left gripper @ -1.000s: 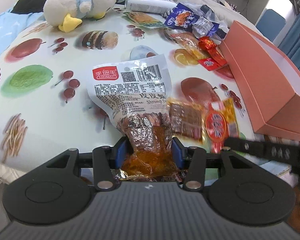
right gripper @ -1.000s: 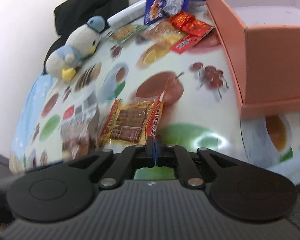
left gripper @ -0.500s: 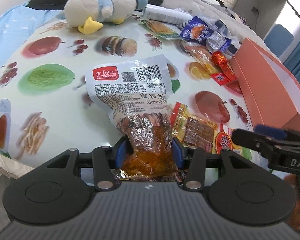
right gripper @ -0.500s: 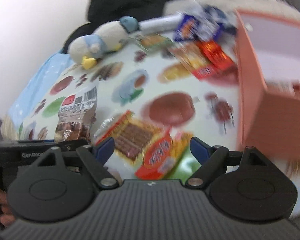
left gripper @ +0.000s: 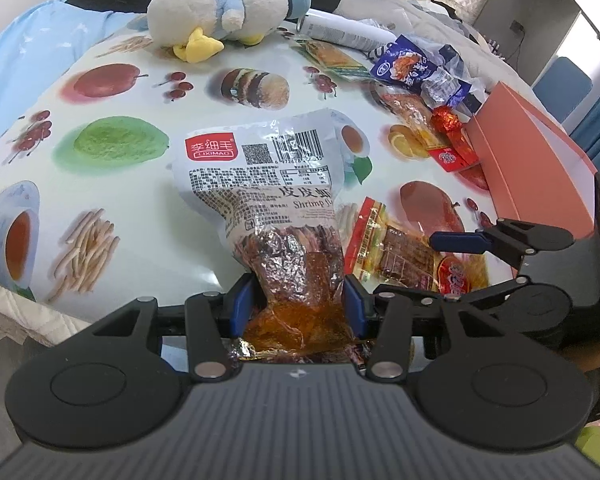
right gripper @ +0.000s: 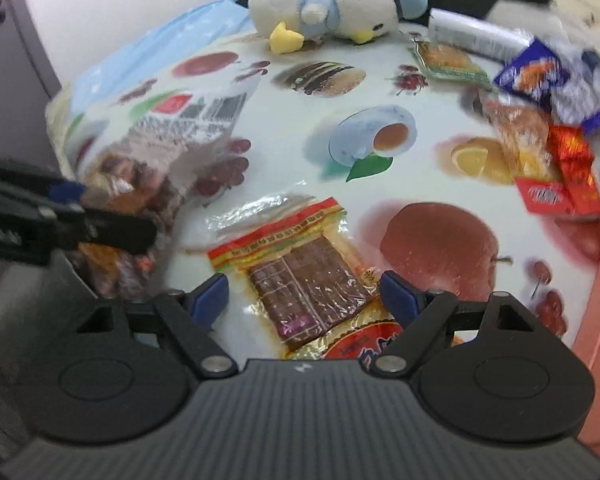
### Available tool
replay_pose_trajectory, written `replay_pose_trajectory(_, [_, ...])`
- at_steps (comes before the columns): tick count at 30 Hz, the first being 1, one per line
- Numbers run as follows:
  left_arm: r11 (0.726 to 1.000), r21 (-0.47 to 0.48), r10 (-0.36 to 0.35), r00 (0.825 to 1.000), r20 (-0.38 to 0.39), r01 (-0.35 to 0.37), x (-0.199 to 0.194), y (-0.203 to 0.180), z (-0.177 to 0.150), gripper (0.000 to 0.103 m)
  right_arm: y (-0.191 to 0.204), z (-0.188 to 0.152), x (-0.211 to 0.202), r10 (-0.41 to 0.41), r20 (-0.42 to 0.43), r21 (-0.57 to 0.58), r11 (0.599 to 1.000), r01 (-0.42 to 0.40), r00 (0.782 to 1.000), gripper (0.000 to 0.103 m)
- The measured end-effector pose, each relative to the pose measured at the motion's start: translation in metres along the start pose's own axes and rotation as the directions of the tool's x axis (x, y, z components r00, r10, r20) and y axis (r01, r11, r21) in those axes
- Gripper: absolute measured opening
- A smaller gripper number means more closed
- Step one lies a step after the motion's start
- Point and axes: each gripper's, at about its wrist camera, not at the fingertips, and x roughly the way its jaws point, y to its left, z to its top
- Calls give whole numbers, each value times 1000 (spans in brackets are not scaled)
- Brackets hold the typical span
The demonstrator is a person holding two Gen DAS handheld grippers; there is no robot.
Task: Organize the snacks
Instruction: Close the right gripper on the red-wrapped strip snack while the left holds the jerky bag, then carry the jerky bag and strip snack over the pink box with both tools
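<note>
From the left wrist view, the left gripper [left gripper: 298, 306] is clamped on the lower, foil end of the shrimp snack bag [left gripper: 268, 196], whose printed top stands up over the fruit-print tablecloth [left gripper: 112, 184]; carrying it to the orange box [left gripper: 540, 172] at the right likely goes best with the grip kept firm so the slick bag cannot slip. From the right wrist view, the right gripper [right gripper: 305, 294] hangs spread wide over the red-edged tofu packet [right gripper: 304, 272] lying flat on the cloth, touching nothing I can make out, so it should probably come down square and close on the packet's edge.
</note>
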Motion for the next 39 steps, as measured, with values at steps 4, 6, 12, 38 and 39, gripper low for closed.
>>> replay_pose_trajectory(4, [1000, 4, -5, 1000, -3, 6, 2, -1, 1, 53, 4, -3, 3, -10, -4, 3, 1000, 10, 1000, 86])
replay_pose_trajectory(6, [1000, 6, -9, 1000, -1, 9, 2, -3, 1, 53, 5, -4, 3, -14, -8, 11, 1000, 14, 1000, 85])
replay_pose_trajectory(12, [1000, 16, -20, 1000, 5, 20, -1, -9, 2, 53, 7, -5, 1, -23, -4, 27, 999, 24, 1000, 61])
replay_pose_trajectory(38, [995, 86, -54, 997, 61, 48, -30, -51, 25, 53, -29, 2, -77, -238, 178, 380, 912, 156, 955, 10])
replay_pose_trajectory(39, [995, 91, -53, 997, 61, 48, -32, -54, 26, 53, -30, 1, -80, -239, 183, 395, 906, 151, 954, 10])
